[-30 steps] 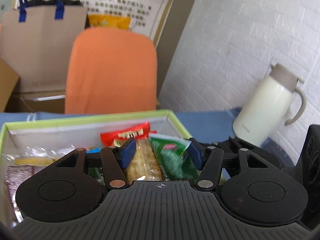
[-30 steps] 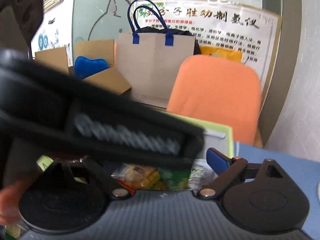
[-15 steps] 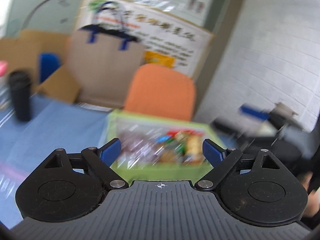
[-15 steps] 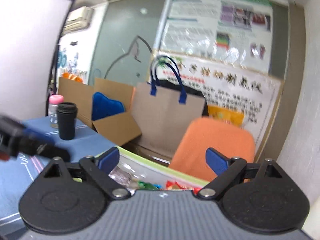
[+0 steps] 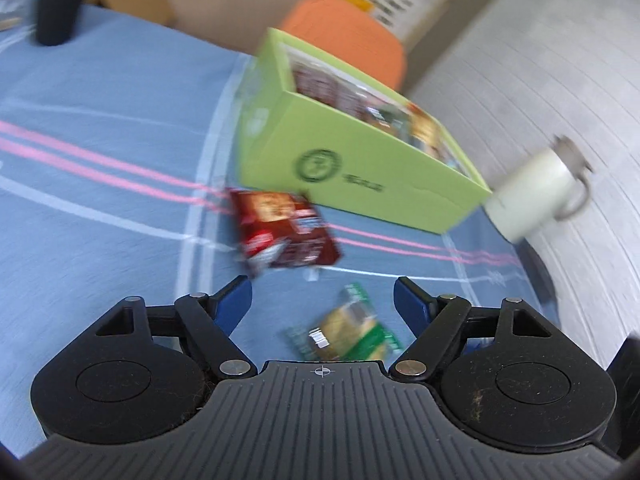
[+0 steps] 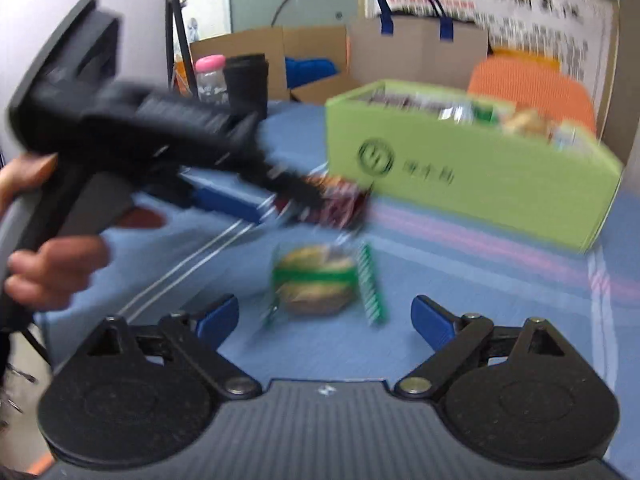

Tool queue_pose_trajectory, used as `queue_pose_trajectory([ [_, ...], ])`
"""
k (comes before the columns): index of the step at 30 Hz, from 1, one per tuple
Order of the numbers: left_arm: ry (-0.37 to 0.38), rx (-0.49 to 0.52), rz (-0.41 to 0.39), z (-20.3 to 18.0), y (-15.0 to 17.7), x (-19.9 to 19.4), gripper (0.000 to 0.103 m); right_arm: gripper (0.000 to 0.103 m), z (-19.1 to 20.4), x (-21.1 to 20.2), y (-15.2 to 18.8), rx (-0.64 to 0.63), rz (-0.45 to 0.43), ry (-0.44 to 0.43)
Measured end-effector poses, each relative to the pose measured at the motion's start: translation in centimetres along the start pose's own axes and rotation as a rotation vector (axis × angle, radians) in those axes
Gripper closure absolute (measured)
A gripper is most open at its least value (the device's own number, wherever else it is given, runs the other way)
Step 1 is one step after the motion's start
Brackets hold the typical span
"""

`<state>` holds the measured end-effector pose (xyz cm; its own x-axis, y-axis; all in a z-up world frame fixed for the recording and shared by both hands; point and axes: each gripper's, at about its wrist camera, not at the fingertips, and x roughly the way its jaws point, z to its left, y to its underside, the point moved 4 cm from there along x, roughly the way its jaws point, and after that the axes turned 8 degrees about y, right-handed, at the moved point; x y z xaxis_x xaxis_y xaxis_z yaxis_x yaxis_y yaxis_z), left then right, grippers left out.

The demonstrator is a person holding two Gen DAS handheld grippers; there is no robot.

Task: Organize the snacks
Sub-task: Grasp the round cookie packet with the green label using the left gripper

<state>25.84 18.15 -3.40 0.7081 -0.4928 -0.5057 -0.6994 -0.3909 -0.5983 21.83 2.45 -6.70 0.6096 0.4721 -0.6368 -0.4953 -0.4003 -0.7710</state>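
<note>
1. Now closing, with nothing pinched: left gripper (image 5: 323,300), blue pads (image 5: 234,300) apart above the blue striped tablecloth (image 5: 100,200), no packet touched.
2. Just ahead of those pads, flat on the cloth: dark red snack packet (image 5: 286,232); nearer and lower, partly hidden by the gripper body, green snack packet (image 5: 346,330).
3. Spread wide and empty: right gripper (image 6: 325,318), pads to either side of the same green packet, which lies on the cloth slightly ahead, untouched.
4. Seen from the right wrist: left gripper reaching in from the left side, held by a hand (image 6: 52,268), tips near the red packet; contact hard to tell through the blur.
5. Beyond both packets: light green box (image 5: 360,172), open-topped, filled with assorted snacks, standing on the cloth.
6. Farther out: cream jug (image 5: 536,196) right of the box, orange chair back (image 5: 348,40) behind it, black cup (image 6: 246,80) and pink-capped bottle (image 6: 210,78) at the far edge, brown paper bag (image 6: 416,52) behind.
</note>
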Motion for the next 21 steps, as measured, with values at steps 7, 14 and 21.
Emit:
queue_pose_trajectory([
  [7,0.101,0.079,0.134,-1.4,0.6,3.5,0.035,0.011,0.3,-1.0,1.4,0.076,-0.013,0.102],
  [14,0.153,0.063,0.132,-3.9,4.0,3.5,0.032,0.011,-1.0,-2.6,2.5,0.089,-0.006,0.176],
  [21,0.177,0.064,0.155,-6.9,7.0,3.9,0.031,0.011,-1.1,-3.6,3.3,0.084,-0.01,0.171],
])
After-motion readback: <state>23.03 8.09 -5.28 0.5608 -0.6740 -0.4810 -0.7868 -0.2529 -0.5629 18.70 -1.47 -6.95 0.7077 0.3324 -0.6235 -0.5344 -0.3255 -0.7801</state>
